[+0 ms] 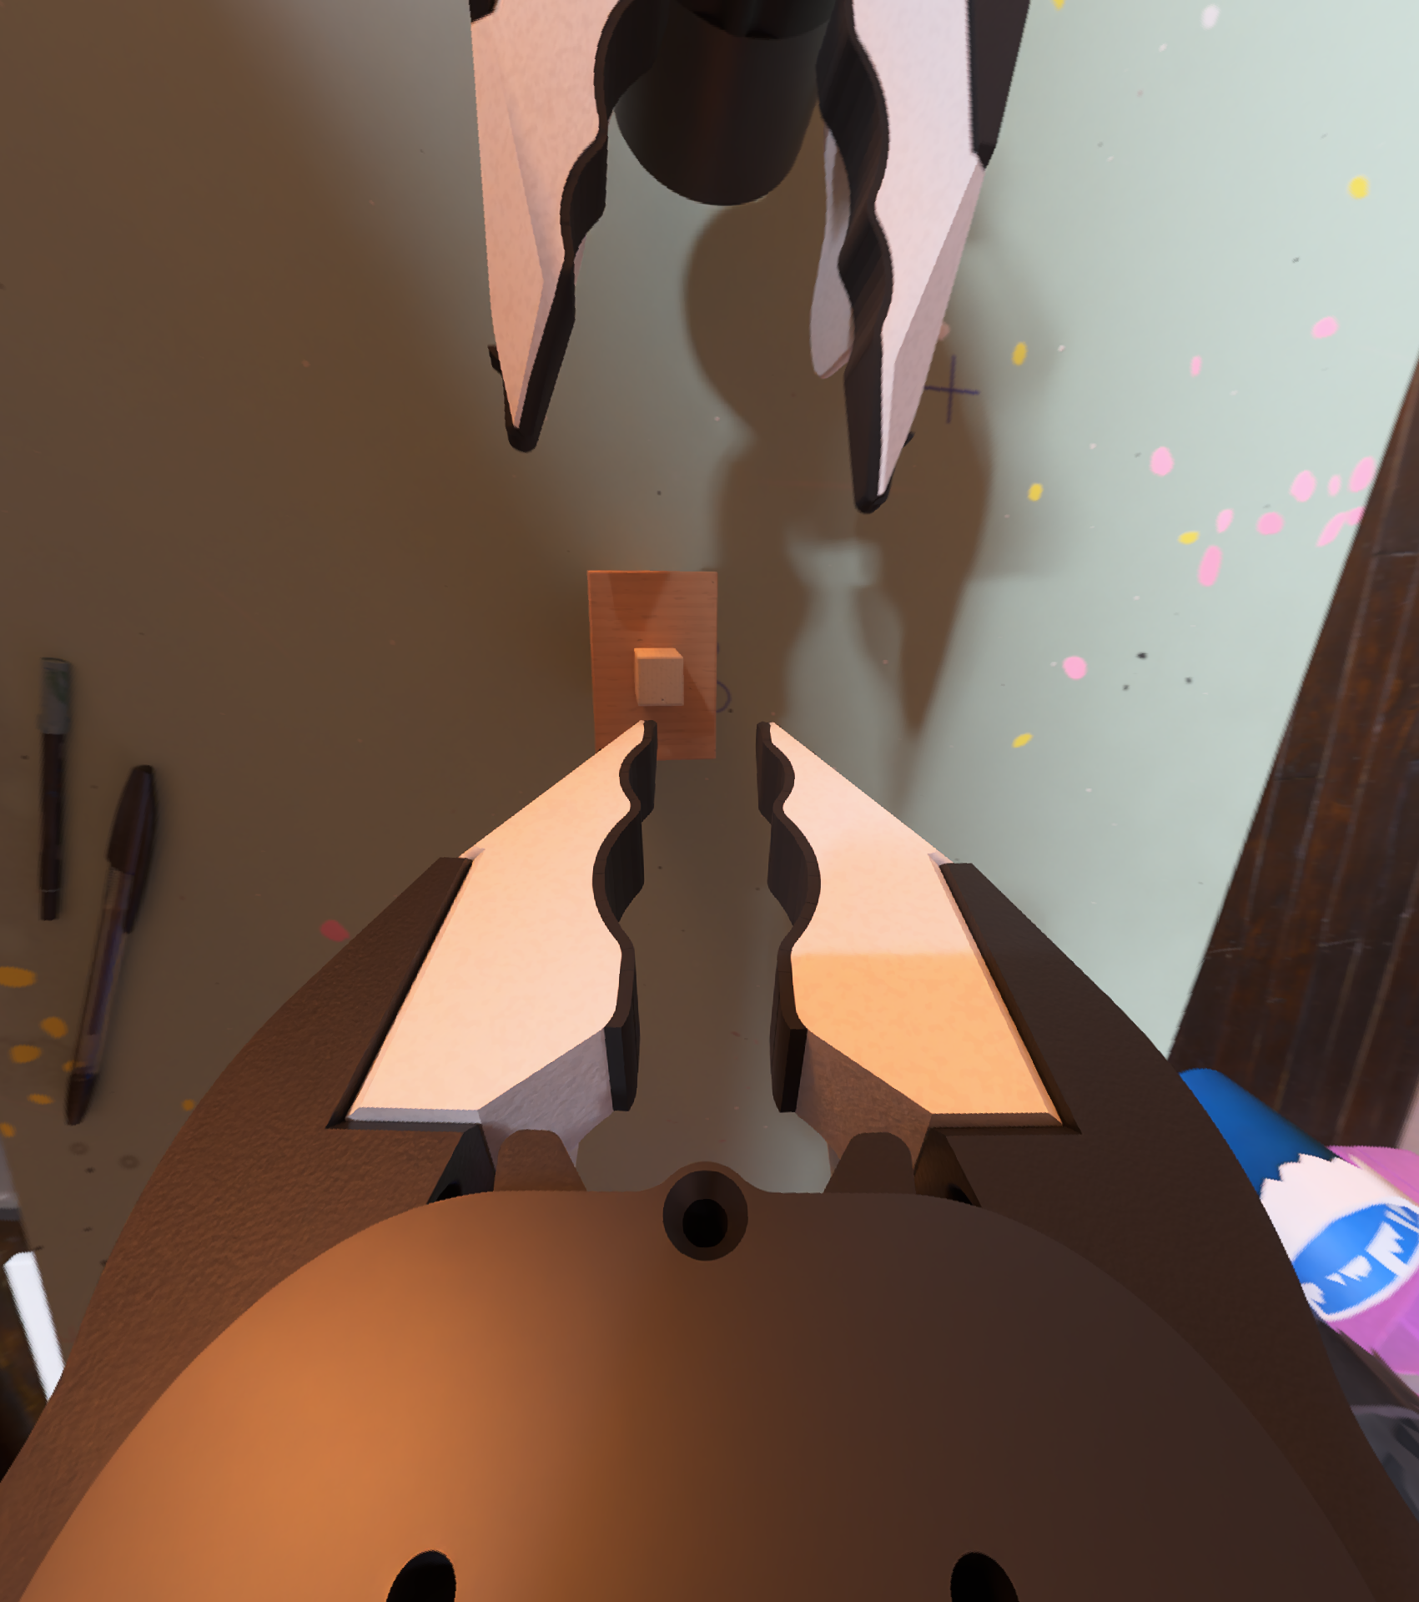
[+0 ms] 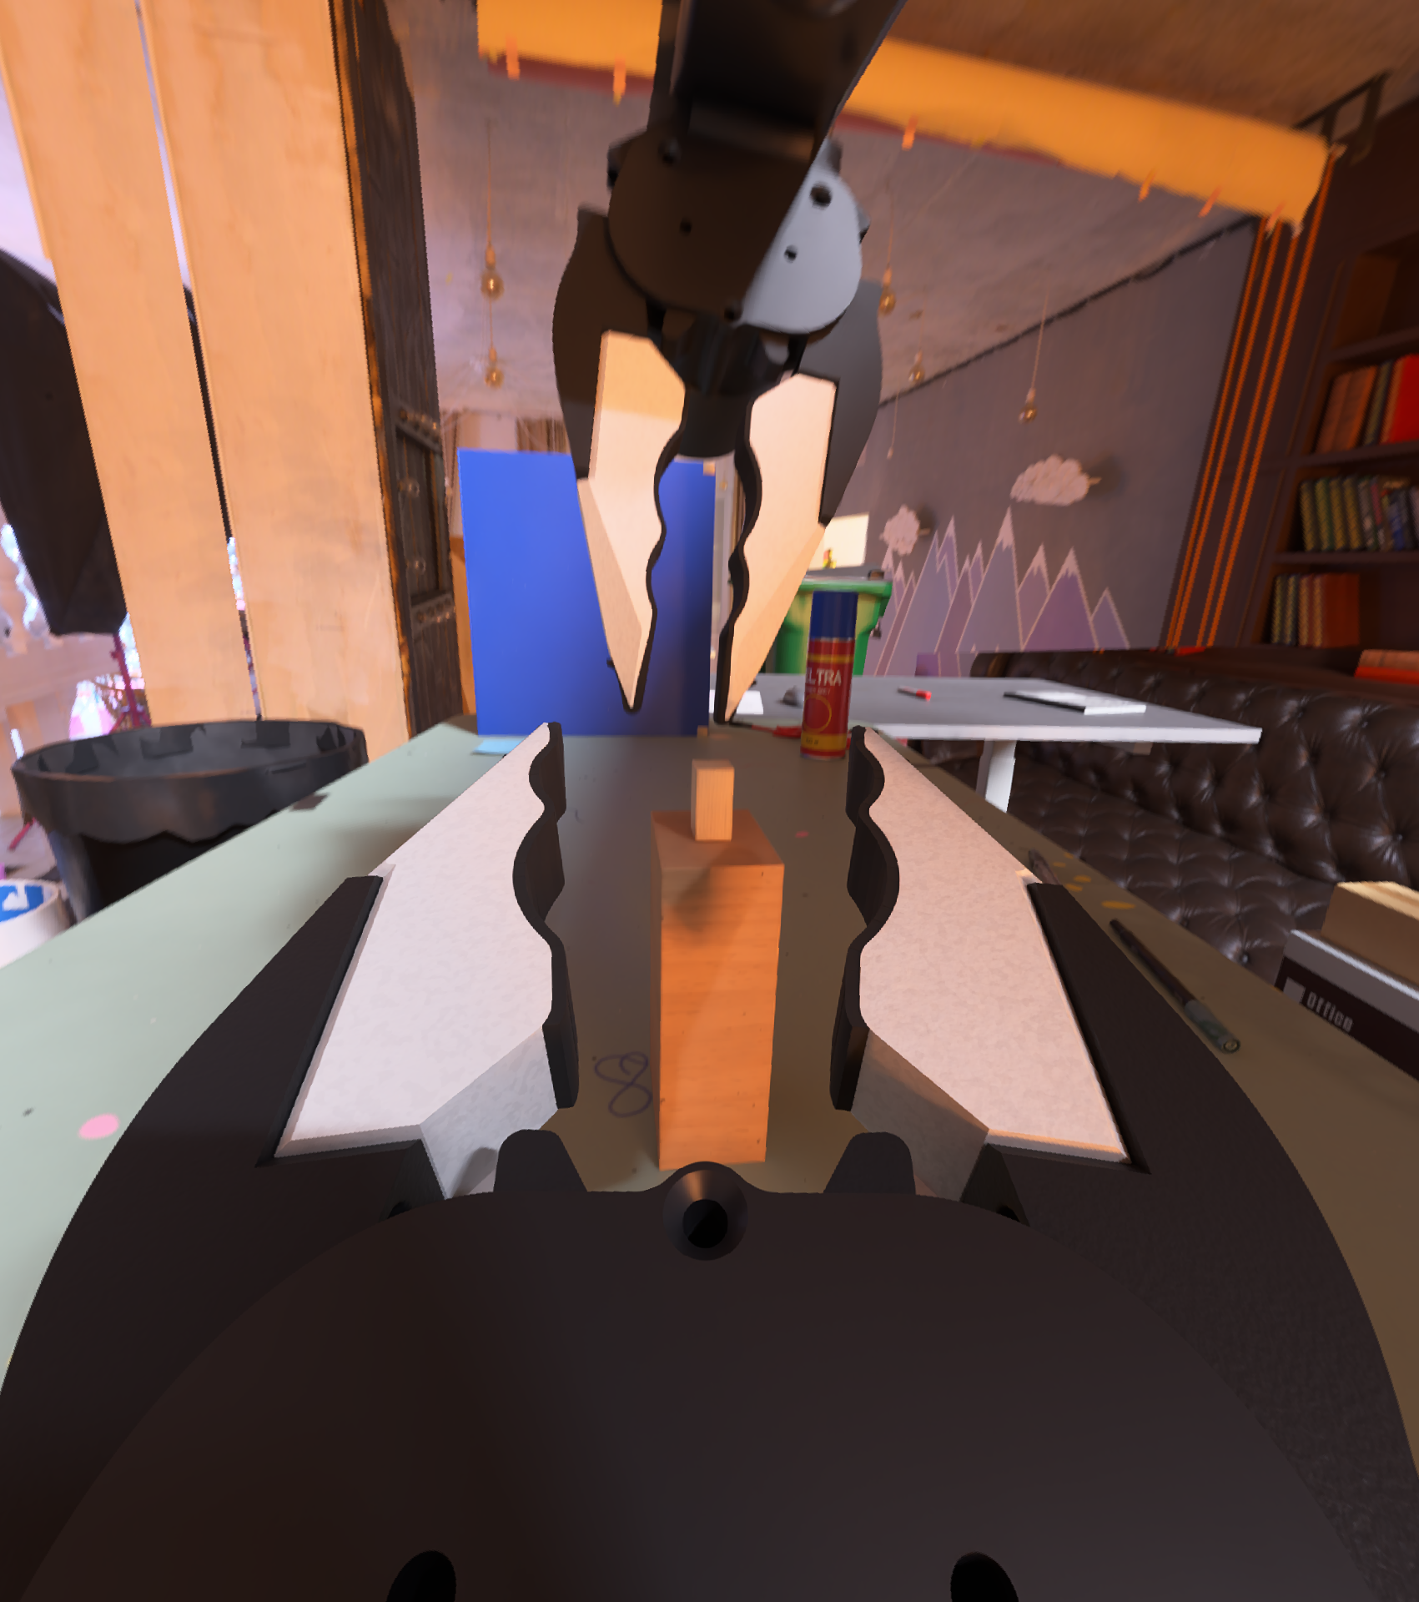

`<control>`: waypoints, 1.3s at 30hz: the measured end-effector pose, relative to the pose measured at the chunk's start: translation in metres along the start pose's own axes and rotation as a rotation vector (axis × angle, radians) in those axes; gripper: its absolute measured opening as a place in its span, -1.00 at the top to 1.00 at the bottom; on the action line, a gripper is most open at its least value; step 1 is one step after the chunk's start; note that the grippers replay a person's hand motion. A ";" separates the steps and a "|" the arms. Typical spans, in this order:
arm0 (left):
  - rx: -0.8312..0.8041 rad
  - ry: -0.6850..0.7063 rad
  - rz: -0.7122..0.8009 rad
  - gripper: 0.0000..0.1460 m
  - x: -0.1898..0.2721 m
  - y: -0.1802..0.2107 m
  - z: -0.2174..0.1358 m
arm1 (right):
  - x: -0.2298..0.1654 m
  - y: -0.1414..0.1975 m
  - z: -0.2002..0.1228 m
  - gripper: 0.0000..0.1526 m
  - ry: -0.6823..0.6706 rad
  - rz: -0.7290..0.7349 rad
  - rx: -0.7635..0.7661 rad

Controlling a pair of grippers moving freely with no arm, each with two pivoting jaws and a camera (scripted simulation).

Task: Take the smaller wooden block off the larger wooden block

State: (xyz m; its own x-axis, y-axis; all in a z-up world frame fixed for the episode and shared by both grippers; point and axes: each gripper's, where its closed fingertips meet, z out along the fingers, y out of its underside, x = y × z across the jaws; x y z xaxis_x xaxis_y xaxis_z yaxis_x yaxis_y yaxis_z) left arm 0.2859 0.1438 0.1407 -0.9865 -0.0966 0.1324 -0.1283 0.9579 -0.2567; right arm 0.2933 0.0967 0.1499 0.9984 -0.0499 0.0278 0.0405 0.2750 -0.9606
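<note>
The larger wooden block (image 2: 716,988) stands upright on the bench (image 2: 125,936), and the smaller wooden block (image 2: 712,799) sits on its top face, touching it, a little toward the far side as the right wrist view shows it. In the left wrist view the same pair is seen from above: the larger wooden block (image 1: 652,641) shows as an orange rectangle with the smaller wooden block (image 1: 659,675) near its middle. The left gripper (image 1: 706,726) is above the blocks and looks down on them; its fingers (image 1: 550,875) are open with a moderate gap and they hold nothing. In the right wrist view this left gripper (image 2: 676,711) hangs over the blocks with the tips pointing down, apart from the small block. The right gripper (image 2: 704,730) is low, near the bench, and its fingers (image 2: 446,936) are spread wide on both sides of the larger block without touching it; they also hold nothing. From the left wrist view the right gripper (image 1: 697,477) is beyond the blocks. Two pens (image 1: 108,936) lie on the bench well apart from the blocks, and a red spray can (image 2: 827,676) stands at the far end of the bench.
</note>
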 end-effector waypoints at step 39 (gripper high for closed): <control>0.691 -0.093 0.220 0.85 -0.004 -0.013 -0.010 | 0.005 -0.022 -0.006 0.15 0.036 0.043 0.138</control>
State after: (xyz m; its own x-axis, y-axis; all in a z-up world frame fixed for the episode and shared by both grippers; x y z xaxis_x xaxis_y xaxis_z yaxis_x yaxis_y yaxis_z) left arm 0.2928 0.1347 0.1526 -0.9975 0.0262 -0.0655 0.0688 0.5713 -0.8178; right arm 0.2973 0.0849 0.1692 0.9973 -0.0693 -0.0249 0.0055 0.4070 -0.9134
